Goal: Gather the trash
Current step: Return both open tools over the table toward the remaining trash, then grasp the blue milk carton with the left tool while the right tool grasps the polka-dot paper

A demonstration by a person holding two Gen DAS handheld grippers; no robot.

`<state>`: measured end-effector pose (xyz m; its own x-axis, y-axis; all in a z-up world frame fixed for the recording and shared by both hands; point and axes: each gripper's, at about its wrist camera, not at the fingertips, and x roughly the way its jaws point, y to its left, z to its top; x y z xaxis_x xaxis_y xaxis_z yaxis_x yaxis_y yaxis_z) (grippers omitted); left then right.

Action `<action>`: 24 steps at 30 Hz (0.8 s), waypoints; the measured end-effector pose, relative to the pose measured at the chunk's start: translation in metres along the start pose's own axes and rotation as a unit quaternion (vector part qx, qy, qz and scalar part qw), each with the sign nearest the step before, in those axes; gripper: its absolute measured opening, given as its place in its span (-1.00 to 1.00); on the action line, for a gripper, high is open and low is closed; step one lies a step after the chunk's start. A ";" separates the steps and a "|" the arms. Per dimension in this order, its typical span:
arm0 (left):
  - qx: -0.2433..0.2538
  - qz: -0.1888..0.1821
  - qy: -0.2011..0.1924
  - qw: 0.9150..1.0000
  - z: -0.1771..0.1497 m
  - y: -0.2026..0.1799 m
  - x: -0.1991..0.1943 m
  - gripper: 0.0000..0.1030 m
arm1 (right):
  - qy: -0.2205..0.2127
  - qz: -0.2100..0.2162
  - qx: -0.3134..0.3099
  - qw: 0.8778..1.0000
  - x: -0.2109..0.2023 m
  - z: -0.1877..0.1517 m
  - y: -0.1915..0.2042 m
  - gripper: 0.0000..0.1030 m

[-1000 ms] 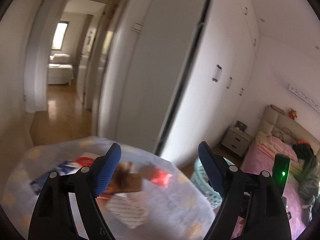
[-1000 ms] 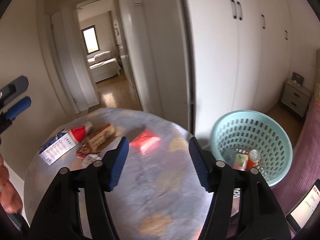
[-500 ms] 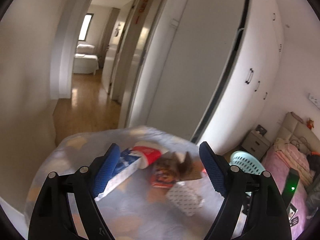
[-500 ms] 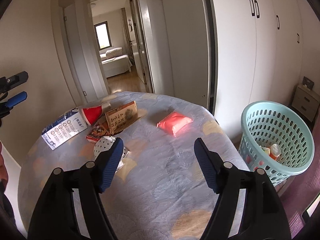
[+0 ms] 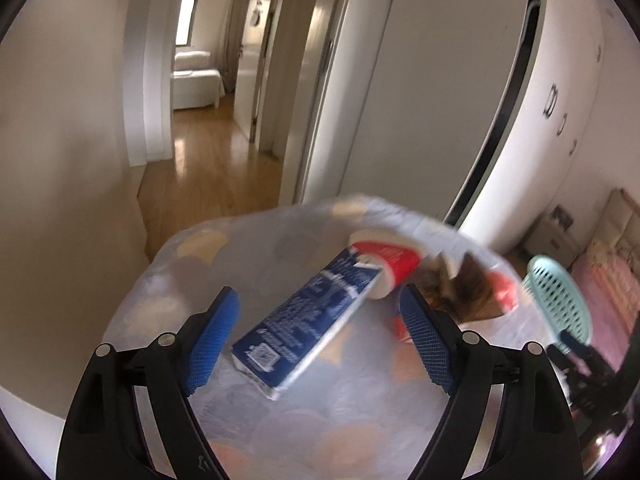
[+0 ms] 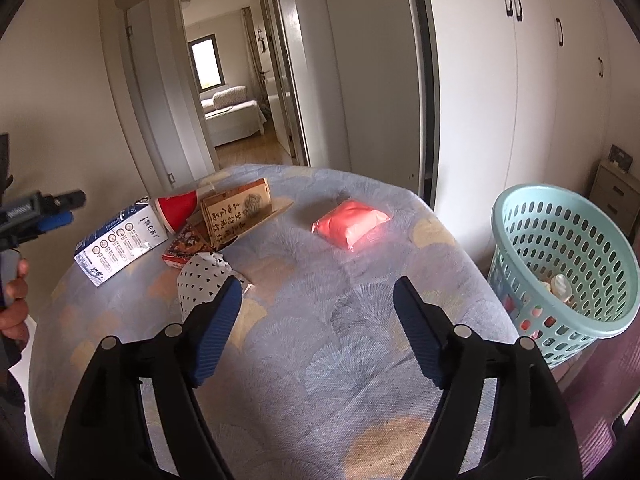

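A blue and white carton (image 5: 308,320) lies on the round table (image 5: 248,240), between the open fingers of my left gripper (image 5: 320,340), which is empty above it. It also shows in the right wrist view (image 6: 120,240), beside a red paper cup (image 6: 178,208), a brown box (image 6: 236,212), a small red box (image 6: 184,248), a dotted wrapper (image 6: 204,280) and a pink packet (image 6: 352,224). My right gripper (image 6: 316,328) is open and empty over the table's near part. The left gripper (image 6: 44,212) shows at the left edge there.
A mint green perforated basket (image 6: 564,272) holding some trash stands on the floor right of the table; it also shows in the left wrist view (image 5: 560,300). White wardrobe doors (image 6: 500,100) rise behind. A hallway (image 6: 240,120) opens at the back. A nightstand (image 6: 616,188) stands far right.
My left gripper has swung left and lower, bringing the blue carton between its fingers. My right gripper has pulled back and turned left, so more of the table and the trash shows.
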<state>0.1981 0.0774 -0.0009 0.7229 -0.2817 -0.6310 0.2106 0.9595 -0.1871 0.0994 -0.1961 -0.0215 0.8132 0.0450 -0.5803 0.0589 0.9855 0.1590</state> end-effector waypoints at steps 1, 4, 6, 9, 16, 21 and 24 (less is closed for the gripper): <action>0.006 0.009 0.007 1.000 -0.002 0.001 0.004 0.56 | 0.002 0.002 0.001 1.000 0.001 0.000 -0.001 0.45; 0.024 -0.002 0.031 0.999 -0.003 0.003 0.017 0.59 | 0.009 0.003 -0.003 1.000 0.005 0.000 0.000 0.48; 0.041 0.005 0.048 0.998 -0.005 0.001 0.024 0.60 | 0.012 0.000 -0.007 1.000 0.007 0.000 0.002 0.49; 0.055 0.016 0.047 0.997 -0.009 -0.002 0.026 0.60 | 0.015 -0.002 -0.015 1.000 0.009 -0.001 0.005 0.50; 0.080 0.066 0.066 0.992 -0.020 -0.011 0.031 0.26 | 0.023 0.003 -0.025 0.999 0.011 -0.001 0.010 0.51; 0.068 0.054 0.065 0.994 -0.030 -0.011 0.018 -0.15 | 0.057 0.034 -0.046 0.997 0.021 0.000 0.029 0.52; 0.059 0.048 0.061 0.995 -0.038 -0.012 0.010 -0.31 | 0.075 0.048 -0.062 0.994 0.029 0.003 0.049 0.52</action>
<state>0.1778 0.0628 -0.0337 0.6595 -0.1804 -0.7297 0.2257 0.9735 -0.0367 0.1279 -0.1472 -0.0285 0.7154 0.1545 -0.6814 -0.0943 0.9877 0.1249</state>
